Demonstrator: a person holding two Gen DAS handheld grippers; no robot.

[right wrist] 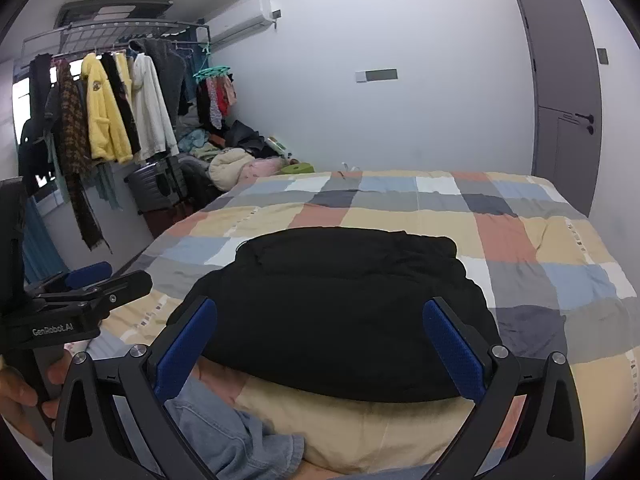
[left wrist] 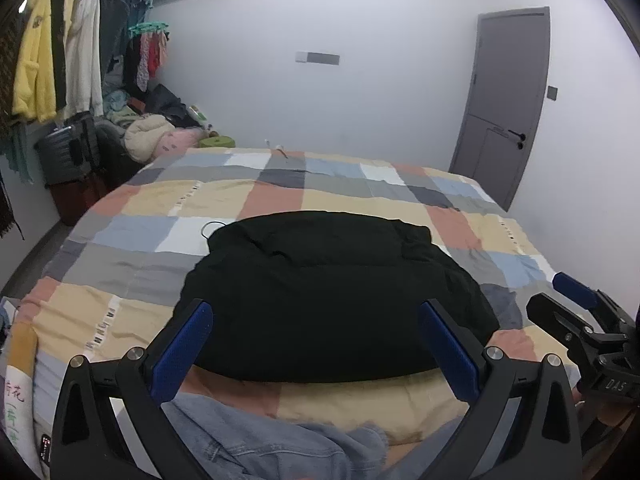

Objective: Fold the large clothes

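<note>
The left gripper (left wrist: 316, 320) is hovering with its blue pads spread wide and nothing between them, and the right gripper (right wrist: 320, 320) is doing the same just to its side, fingers equally parted and gripping nothing. Both are poised low over the near edge of the bed (left wrist: 132, 200), probably because that is where a hem is easiest to reach.

Directly ahead of both tools, framed between each pair of fingers, the black garment (left wrist: 332, 296) is lying in a compact, rounded bundle on the checked bedcover, looking already folded over at least once. It is resting apart from the pads, untouched. A thin dark cord (left wrist: 210, 229) is looping out beyond its far left corner.

Below and nearer than the fingers, a denim piece (left wrist: 256, 440) is sitting by the bed's edge; whether it is worn or waiting to be folded, I cannot tell.

Farther out to the left, a clothes rack (right wrist: 120, 36) is carrying hung coats, with a dark suitcase (right wrist: 154, 186) standing shut beneath it, contents hidden, and loose heaped clothing (right wrist: 236, 160) beside it.
</note>
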